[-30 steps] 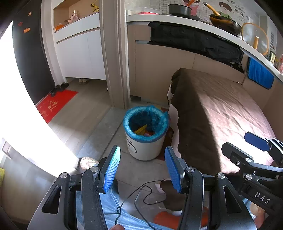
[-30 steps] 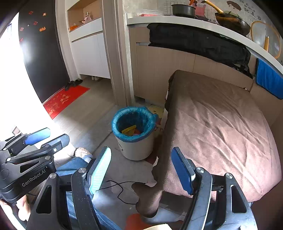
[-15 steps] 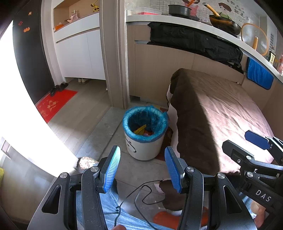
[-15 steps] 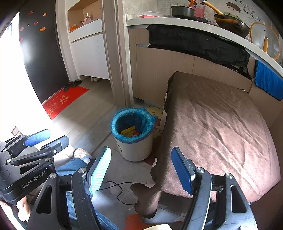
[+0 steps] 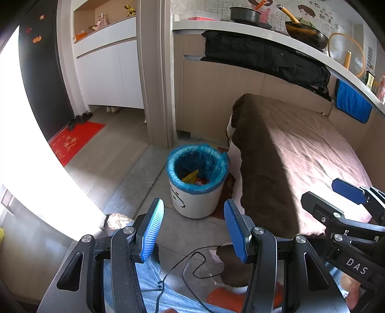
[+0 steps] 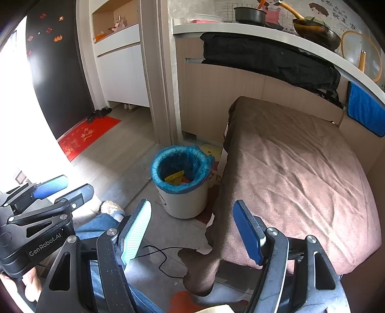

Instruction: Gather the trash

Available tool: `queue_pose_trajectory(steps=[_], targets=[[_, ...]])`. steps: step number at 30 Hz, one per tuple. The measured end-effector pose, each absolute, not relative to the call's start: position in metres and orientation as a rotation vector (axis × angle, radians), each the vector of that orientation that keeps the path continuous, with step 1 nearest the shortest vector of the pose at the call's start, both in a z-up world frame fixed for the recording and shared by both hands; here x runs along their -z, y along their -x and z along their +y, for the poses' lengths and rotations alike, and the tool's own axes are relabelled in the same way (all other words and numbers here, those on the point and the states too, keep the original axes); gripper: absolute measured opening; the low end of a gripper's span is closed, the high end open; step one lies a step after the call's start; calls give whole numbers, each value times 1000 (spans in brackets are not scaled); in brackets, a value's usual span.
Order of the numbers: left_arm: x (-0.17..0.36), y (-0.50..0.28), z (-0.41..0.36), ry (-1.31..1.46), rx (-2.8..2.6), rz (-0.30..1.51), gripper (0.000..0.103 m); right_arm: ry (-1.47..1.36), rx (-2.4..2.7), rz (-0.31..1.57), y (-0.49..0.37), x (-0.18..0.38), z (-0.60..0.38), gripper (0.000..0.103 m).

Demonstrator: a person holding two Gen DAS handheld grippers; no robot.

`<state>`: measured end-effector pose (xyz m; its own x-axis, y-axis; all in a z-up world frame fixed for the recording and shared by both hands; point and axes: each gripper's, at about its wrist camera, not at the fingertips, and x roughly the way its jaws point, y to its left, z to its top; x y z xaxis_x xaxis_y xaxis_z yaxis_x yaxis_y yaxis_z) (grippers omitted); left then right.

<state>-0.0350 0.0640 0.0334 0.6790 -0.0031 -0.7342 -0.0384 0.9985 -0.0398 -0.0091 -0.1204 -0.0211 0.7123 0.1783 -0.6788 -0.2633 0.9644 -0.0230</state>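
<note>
At the lower right of my left wrist view, "DAS" is printed in white on the body of my right gripper [image 5: 346, 197]. At the lower left of my right wrist view, "GenRobot.AI" is printed on my left gripper [image 6: 65, 187].

One trash bin [image 5: 197, 185], one brown-covered table [image 5: 300, 154], two pans [image 5: 245, 14], one red mat [image 5: 74, 142].
</note>
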Motion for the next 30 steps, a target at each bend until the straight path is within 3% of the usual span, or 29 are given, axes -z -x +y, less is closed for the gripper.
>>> queue_pose_trajectory(steps=[30], targets=[[-29,43,58,73,-49,832,53,129,-237,737,9,24,-117,68]])
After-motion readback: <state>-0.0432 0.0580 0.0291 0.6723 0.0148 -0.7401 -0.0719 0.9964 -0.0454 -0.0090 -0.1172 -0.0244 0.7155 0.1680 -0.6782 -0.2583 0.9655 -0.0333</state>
